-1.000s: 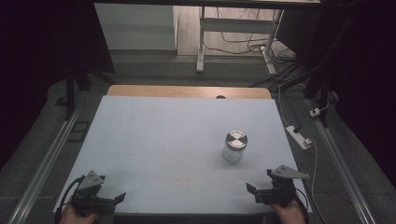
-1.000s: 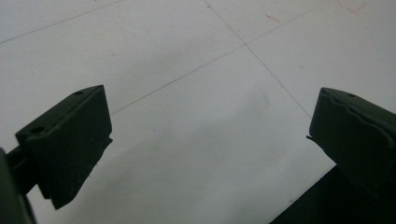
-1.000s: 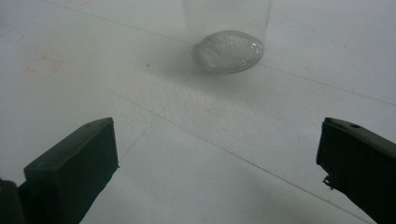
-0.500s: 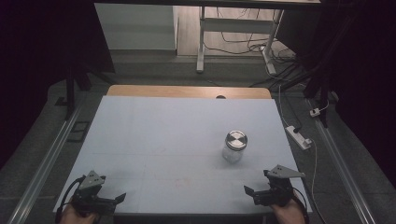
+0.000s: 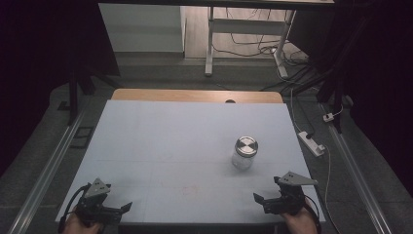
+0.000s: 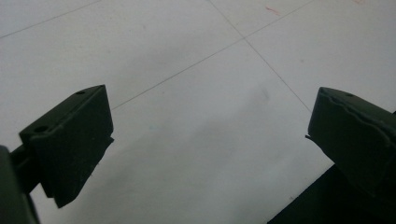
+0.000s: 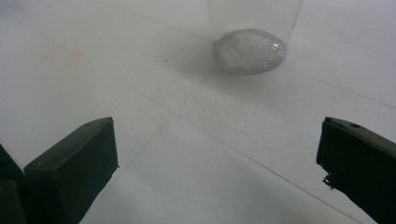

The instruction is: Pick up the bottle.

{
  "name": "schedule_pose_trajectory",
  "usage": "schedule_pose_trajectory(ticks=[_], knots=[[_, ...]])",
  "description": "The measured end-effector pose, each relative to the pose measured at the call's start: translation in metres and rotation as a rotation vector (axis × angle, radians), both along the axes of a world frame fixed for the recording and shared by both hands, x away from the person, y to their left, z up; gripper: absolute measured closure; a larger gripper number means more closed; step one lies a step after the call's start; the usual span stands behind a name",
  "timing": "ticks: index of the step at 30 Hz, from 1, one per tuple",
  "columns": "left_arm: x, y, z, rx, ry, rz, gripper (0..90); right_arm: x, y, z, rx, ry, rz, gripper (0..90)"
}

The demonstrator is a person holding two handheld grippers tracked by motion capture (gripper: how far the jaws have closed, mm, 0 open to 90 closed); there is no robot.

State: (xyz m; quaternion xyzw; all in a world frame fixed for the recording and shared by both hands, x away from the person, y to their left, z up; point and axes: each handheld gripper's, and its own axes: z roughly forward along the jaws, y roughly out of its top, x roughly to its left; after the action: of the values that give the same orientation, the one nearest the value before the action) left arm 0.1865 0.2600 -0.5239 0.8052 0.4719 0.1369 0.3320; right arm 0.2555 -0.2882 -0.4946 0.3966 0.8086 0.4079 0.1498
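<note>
A glass jar [image 5: 244, 153] with a metal lid is seen upright on the white table [image 5: 160, 146]. Near it, the right gripper [image 5: 267, 201] is held with jaws apart; the left gripper [image 5: 117, 210] likewise, well apart from it

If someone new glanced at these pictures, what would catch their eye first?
A lone glass jar with a metal lid stands upright on the right half of the white table. Near the front edge, the left gripper and right gripper wait with jaws open, the right one nearer the jar.

Clear jar [image 5: 243, 157] w/ silver lid [image 5: 246, 145]; white table [image 5: 160, 141].
</note>
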Motion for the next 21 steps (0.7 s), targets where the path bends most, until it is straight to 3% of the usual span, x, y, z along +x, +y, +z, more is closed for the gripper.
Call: schedule_pose_trajectory(ticks=[6, 17, 21], knots=[[0.0, 0.0, 0.0, -0.003, 0.0, -0.001, 0.8, 0.001, 0.003, 0.004, 0.029, -0.035, 0.031, 0.0], [0.0, 0.001, 0.0, -0.013, 0.0, -0.004, 0.6, 0.007, 0.01, 0.005, 0.051, -0.004, 0.047, 0.0], [0.0, 0.001, 0.0, -0.014, 0.003, -0.003, 0.6, 0.012, 0.013, 0.005, 0.036, -0.014, 0.041, 0.0]])
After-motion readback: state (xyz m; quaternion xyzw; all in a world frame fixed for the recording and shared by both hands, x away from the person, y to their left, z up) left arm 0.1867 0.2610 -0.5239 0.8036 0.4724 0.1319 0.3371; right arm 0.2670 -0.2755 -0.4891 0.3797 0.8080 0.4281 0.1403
